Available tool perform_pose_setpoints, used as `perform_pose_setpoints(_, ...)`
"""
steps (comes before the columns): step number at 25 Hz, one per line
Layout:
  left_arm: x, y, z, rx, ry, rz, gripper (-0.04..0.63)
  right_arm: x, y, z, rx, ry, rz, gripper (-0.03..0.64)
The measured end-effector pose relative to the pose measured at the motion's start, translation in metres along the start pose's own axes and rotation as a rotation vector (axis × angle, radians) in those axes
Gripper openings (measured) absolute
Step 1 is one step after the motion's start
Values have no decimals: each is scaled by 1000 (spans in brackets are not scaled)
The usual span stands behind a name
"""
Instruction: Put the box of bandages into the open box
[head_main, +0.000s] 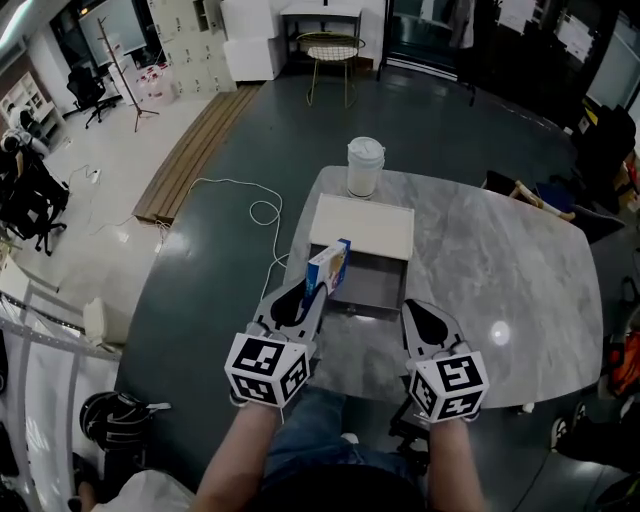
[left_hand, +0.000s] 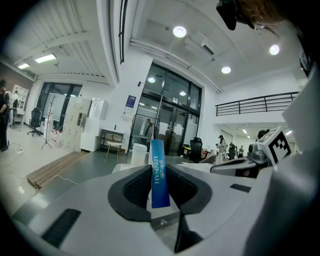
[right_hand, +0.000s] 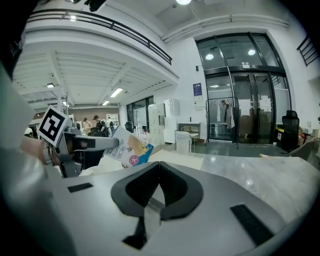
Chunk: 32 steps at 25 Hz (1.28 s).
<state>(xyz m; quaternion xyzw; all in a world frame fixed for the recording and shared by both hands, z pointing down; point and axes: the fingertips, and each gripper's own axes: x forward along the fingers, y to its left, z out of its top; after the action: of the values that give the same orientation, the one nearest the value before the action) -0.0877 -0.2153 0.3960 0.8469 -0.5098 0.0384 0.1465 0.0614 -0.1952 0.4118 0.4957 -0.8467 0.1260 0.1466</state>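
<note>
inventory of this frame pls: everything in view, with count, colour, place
table: 1, grey marble, fills the middle of the head view
open box: 1, grey with a white lid folded back, on the table at its near edge
lidded cup: 1, white, on the table beyond the open box
box of bandages: 1, blue and white, upright in the left gripper, at the open box's left side
wire chair: 1, gold-coloured, on the floor beyond the table
cable: 1, white, looped on the floor left of the table
wooden boards: 1 stack, brown, on the floor at far left
left gripper: 1, grey and black, closed on the box of bandages
right gripper: 1, grey and black, jaws together, empty, right of the open box
</note>
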Motion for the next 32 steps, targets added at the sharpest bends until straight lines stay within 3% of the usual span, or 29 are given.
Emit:
perform_pose_setpoints(8, 46, 33, 1, -37, 42, -51, 92, 52, -16, 10, 21, 45, -47, 25)
perform_pose_setpoints(14, 65, 45, 4, -72, 62, -86, 92, 70, -12, 19, -30, 77, -58, 25)
perform_pose_setpoints(25, 86, 20, 0, -106, 91, -86, 92, 54, -45, 11, -5, 105, -56, 25)
perform_pose_setpoints(32, 85, 6, -14, -191, 135, -76, 92, 52, -57, -9, 48, 129, -41, 25)
